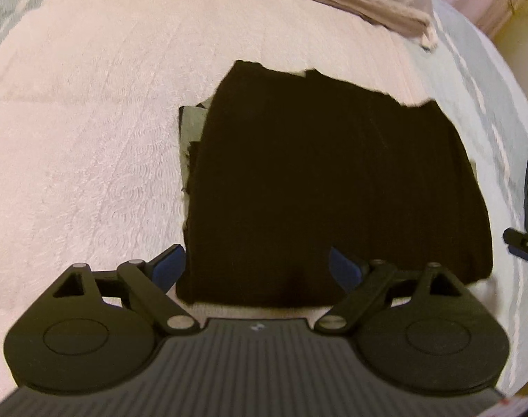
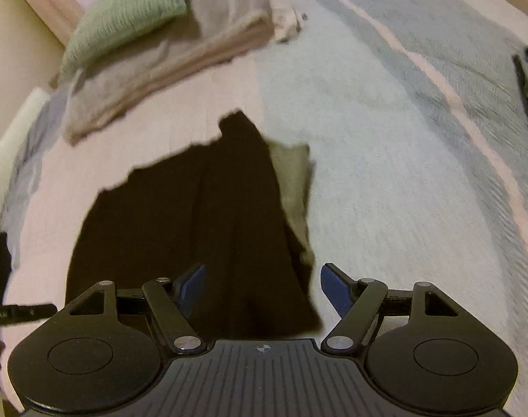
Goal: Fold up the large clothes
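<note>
Left gripper (image 1: 255, 266) wide open, nothing between the pads, poised over the near-left corner of the black garment (image 1: 333, 187). Right gripper (image 2: 262, 290) also spread, empty, straddling the garment's near-right edge. Probably lined up to take both near corners for the next fold. Garment already a flat rectangle on the bedspread (image 1: 90, 139). Grey-green layer (image 2: 291, 180) peeking out from under the garment's side. Beyond the garment's far edge: folded beige blanket (image 2: 166, 66), green pillow (image 2: 132, 10) on top.
</note>
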{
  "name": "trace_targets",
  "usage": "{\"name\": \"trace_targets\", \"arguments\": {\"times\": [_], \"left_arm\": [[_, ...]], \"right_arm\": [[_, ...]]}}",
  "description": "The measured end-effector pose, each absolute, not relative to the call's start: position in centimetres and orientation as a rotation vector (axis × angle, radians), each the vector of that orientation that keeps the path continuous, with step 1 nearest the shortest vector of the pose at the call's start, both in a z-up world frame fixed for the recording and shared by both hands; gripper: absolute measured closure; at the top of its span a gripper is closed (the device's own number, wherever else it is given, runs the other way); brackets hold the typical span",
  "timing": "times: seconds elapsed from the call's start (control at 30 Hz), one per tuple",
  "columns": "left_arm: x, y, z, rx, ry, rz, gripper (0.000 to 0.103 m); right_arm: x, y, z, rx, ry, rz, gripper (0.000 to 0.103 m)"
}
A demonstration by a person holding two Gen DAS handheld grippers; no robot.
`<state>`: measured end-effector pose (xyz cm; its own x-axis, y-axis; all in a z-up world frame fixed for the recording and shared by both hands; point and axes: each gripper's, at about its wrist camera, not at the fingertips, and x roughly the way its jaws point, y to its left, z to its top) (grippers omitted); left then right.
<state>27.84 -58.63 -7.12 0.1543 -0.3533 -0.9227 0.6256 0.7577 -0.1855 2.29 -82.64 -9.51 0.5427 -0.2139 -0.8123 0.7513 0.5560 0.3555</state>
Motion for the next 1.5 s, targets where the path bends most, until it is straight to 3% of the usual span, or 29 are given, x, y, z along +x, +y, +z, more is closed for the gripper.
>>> {"name": "trace_targets", "arguments": {"times": [0.4,0.73,0.9,1.07,1.3,1.4,1.5], "left_arm": [[32.8,-58.4,-10.9,0.021,1.27,-0.8,0.02],[35.3,-58.8,-14.5,-0.037,1.324,-0.874,0.023],[35.6,-59.1,-15.0,-0.029,1.324,-0.898,0.023],[38.1,-56.8,-13.7,-0.143,1.326,-0.889,0.032],[44.4,-48.9,-13.8,-0.135,1.311,-0.668,0.033],[46.0,-45.9,-13.9,-0.164,1.32,-0.649,0.033],[47.0,-44.2,-14.1,-0.182,1.324,-0.662,0.033]], "right_arm": [[1.5,-89.6,-17.3,1.059,0.682,-0.506,0.032],[0.5,-90.5,-19.8,1.27,0.612,-0.443,0.078],[2.2,-90.1,-18.1,1.245,0.726,-0.582,0.083],[8.7,-86.6,-12.0,0.882,0.982,-0.836,0.086],[21.1,-73.0,-4.8,0.25,1.05,-0.879,0.087],[26.5,-65.4,-5.3,0.036,1.047,-0.769,0.087],[30.9,-58.5,-10.1,-0.152,1.103,-0.655,0.086]]}}
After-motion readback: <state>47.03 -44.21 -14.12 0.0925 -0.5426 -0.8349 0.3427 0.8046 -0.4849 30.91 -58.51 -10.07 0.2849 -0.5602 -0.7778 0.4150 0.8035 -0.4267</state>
